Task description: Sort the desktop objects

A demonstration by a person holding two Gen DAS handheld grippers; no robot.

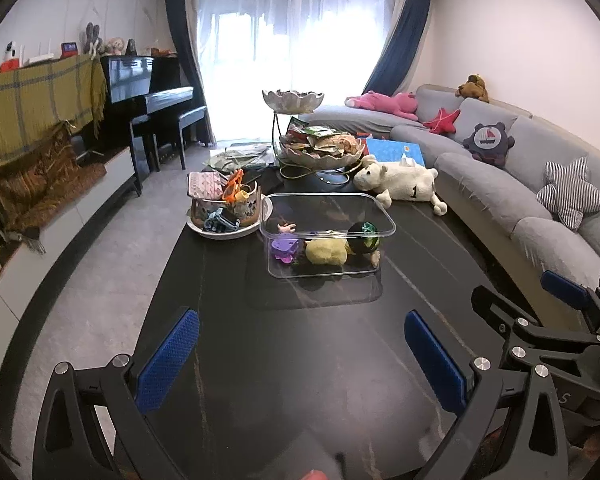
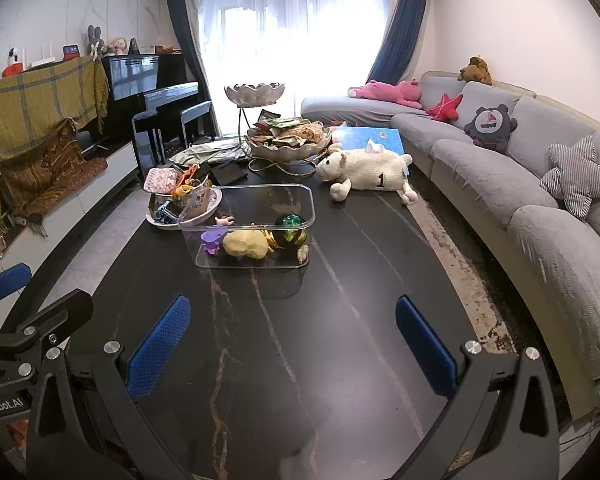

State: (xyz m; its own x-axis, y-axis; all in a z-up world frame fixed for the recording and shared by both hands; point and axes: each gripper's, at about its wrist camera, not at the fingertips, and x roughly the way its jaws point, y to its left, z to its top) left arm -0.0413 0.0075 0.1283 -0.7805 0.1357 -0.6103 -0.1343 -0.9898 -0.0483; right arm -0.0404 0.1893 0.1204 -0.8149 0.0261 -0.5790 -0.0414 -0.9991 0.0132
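Toys lie in the clear box (image 1: 328, 236), whose long side runs left to right on the black table (image 1: 284, 360), while the left gripper (image 1: 300, 364) and right gripper (image 2: 292, 348) hang spread wide, holding nothing.

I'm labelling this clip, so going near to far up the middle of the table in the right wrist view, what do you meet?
Right claw → clear plastic bin holding small toys → tiered snack stand → curtained window.

On the table: 1 clear bin (image 1: 328, 232), 1 white plush sheep (image 1: 400, 182), 1 2-tier snack stand (image 1: 300, 132), 1 plate (image 1: 224, 230).
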